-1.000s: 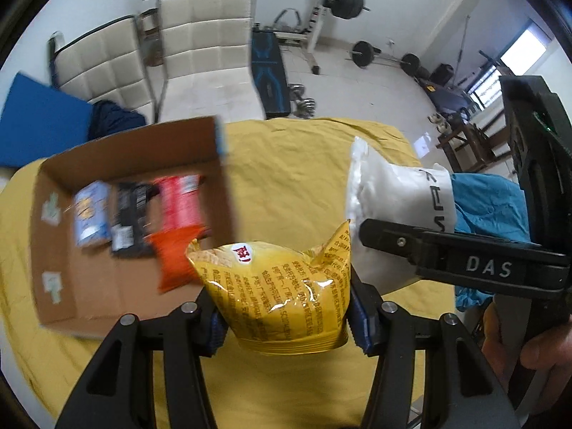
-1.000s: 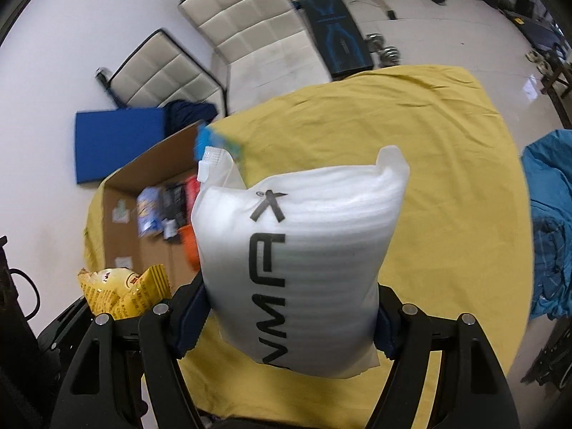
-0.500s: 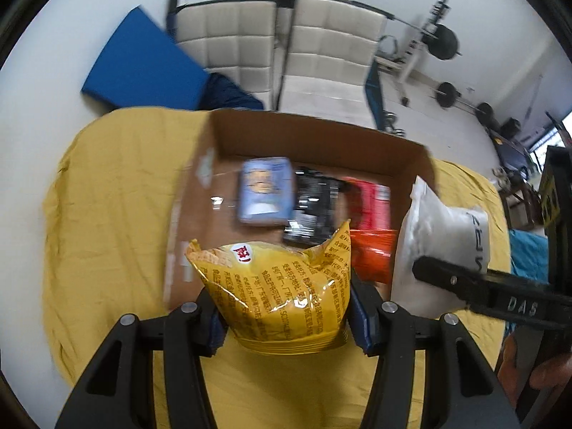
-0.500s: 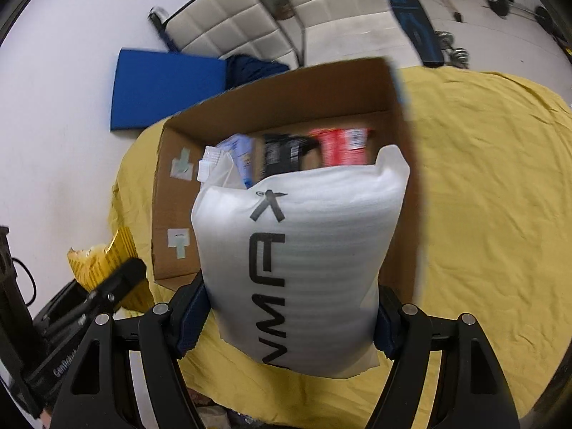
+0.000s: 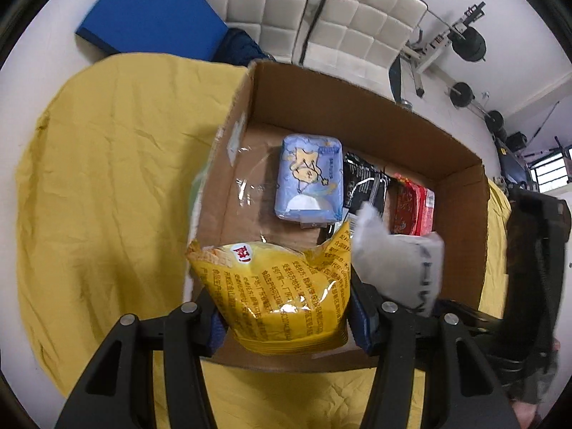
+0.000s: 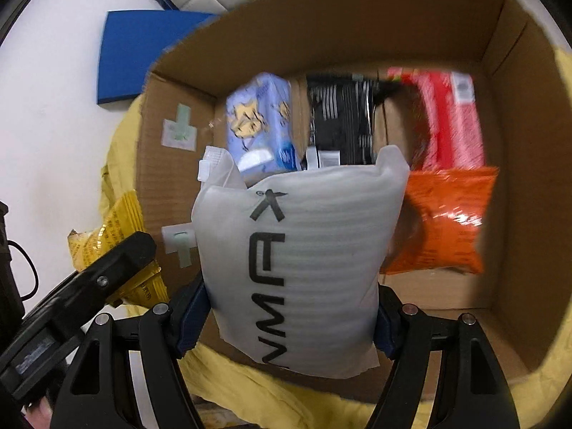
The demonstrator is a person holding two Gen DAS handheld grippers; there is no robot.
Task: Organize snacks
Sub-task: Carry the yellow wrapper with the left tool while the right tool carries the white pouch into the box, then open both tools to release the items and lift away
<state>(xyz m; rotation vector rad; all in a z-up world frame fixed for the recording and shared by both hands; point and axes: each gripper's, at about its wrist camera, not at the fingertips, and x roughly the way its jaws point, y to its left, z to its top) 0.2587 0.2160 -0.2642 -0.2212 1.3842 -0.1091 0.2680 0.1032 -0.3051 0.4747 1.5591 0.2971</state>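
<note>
My left gripper (image 5: 286,307) is shut on a yellow snack bag (image 5: 282,286), held above the near left corner of an open cardboard box (image 5: 357,107). My right gripper (image 6: 291,307) is shut on a white foam pouch (image 6: 304,261) with black letters, over the box's near wall. Inside the box lie a light blue packet (image 5: 309,184), a black packet (image 5: 364,186), a red packet (image 5: 414,207) and an orange bag (image 6: 447,225). The white pouch (image 5: 400,268) also shows in the left wrist view, right of the yellow bag. The yellow bag (image 6: 118,243) appears at the left of the right wrist view.
The box sits on a yellow cloth (image 5: 107,178) covering the table. Behind it stand two white padded chairs (image 5: 357,28), a blue mat (image 5: 150,18) and gym weights (image 5: 468,43). A hand (image 5: 529,393) grips the right tool at the lower right.
Both grippers have moved toward the box with their loads; the box now fills the right wrist view, and the white pouch has come close beside the yellow bag.
</note>
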